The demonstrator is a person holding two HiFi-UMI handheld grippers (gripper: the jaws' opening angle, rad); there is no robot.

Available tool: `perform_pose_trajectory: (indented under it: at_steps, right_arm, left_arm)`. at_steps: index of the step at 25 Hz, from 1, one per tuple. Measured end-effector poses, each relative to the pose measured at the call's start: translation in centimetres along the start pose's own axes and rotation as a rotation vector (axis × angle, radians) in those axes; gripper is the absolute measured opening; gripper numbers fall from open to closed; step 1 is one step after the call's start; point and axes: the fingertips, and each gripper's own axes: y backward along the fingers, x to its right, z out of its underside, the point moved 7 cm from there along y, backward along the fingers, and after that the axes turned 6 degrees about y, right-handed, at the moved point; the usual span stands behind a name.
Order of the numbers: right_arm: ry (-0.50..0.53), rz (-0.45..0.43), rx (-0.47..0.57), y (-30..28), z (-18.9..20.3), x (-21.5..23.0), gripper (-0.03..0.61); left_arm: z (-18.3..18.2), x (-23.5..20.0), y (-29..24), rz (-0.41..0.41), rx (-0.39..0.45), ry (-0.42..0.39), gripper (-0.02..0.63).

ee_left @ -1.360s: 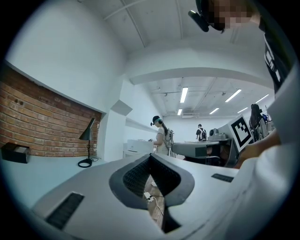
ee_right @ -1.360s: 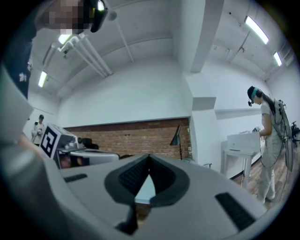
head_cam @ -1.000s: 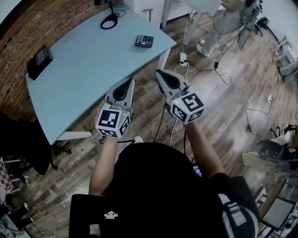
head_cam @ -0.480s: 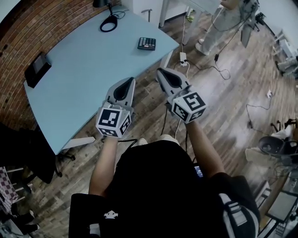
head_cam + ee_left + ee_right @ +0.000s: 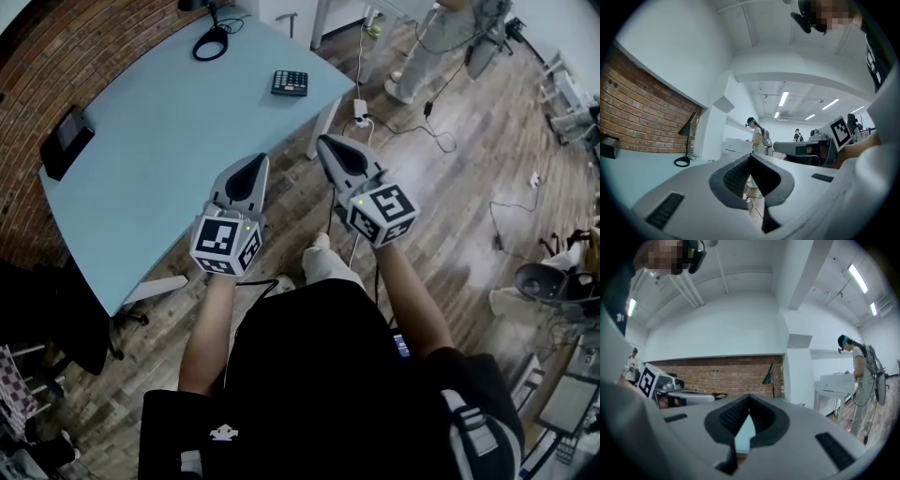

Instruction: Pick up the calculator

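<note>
The black calculator [image 5: 290,82] lies near the right end of the light blue table [image 5: 159,141], far ahead of both grippers. My left gripper [image 5: 255,161] hangs over the table's near edge, shut and empty. My right gripper [image 5: 325,142] is beside it over the wooden floor, also shut with nothing held. In the left gripper view the left gripper [image 5: 750,154] has its pads meeting at the tip. The right gripper [image 5: 749,395] looks the same in the right gripper view. Neither gripper view shows the calculator.
A black lamp base with its cable [image 5: 210,42] stands at the table's far end, and a dark flat device [image 5: 64,141] lies at its left end. A person [image 5: 417,56] stands beyond the table at the upper right. Cables and a power strip [image 5: 361,117] trail over the floor.
Both grippers have drifted a little toward the table as the person steps forward. A shoe now shows below the grippers. Both jaws stay shut.
</note>
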Motion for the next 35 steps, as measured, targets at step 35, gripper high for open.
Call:
perform_pose_trajectory:
  at_steps: [35]
  right_arm:
    - [-0.013, -0.054, -0.008, -8.1, 2.2, 12.6, 0.005]
  left_arm:
    - [1.0, -4.1, -13.2, -0.078, -0.046, 0.013, 0.008]
